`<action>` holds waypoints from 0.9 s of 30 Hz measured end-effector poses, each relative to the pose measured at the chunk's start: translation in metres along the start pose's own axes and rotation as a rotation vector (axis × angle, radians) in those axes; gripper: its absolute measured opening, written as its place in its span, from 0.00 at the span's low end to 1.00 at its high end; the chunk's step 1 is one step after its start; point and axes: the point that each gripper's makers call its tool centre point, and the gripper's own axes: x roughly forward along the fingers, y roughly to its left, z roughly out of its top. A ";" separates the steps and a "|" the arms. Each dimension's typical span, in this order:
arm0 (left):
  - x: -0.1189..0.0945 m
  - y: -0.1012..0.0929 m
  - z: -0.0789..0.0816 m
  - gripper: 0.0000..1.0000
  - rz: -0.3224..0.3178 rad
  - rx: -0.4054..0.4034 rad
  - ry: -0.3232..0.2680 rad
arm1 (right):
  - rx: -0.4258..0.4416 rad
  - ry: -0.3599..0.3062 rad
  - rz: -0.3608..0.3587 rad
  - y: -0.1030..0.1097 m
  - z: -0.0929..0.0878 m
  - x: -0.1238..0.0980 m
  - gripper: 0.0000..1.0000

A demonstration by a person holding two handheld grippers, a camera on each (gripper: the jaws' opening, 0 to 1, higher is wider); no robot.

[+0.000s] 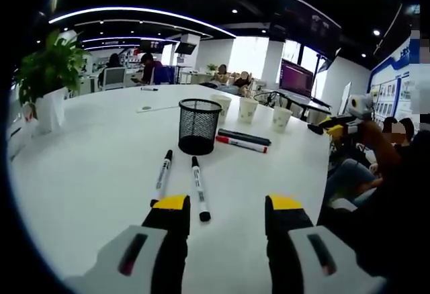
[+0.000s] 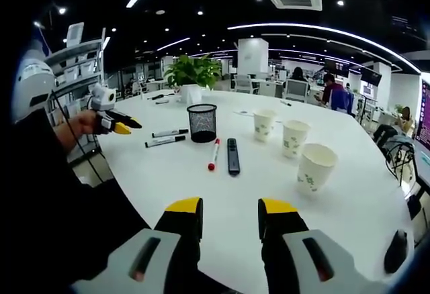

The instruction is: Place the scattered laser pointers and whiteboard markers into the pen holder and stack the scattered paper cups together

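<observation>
Now, on the white table (image 2: 201,186), left to right in the right gripper view: two black-capped markers (image 2: 164,137), light, stiff, slick, best pinched mid-barrel; one mesh pen holder (image 2: 201,122), upright; one red-capped marker (image 2: 213,154); one black laser pointer (image 2: 232,156); three paper cups (image 2: 293,137), easily crushed, standing apart. Left gripper (image 1: 227,208) spread, empty; right gripper (image 2: 230,210) likewise.

Left tool (image 1: 228,215) jaws apart, empty, over white tabletop (image 1: 87,173). Two black markers (image 1: 162,176) (image 1: 199,188) just ahead, mesh pen holder (image 1: 199,126) behind them. Red marker (image 1: 241,144) and black laser pointer (image 1: 244,137) beside holder; three paper cups (image 1: 248,109) beyond
</observation>
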 end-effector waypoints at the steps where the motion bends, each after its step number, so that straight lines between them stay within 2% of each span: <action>1: 0.000 0.000 0.000 0.46 0.000 0.000 0.001 | 0.001 0.001 -0.001 0.000 0.000 0.000 0.36; 15: 0.002 -0.001 -0.005 0.46 0.003 -0.003 0.008 | 0.009 0.004 -0.003 -0.001 -0.004 -0.002 0.36; 27: 0.002 -0.004 0.002 0.46 0.002 0.004 0.001 | 0.021 -0.009 -0.012 -0.003 -0.006 -0.009 0.35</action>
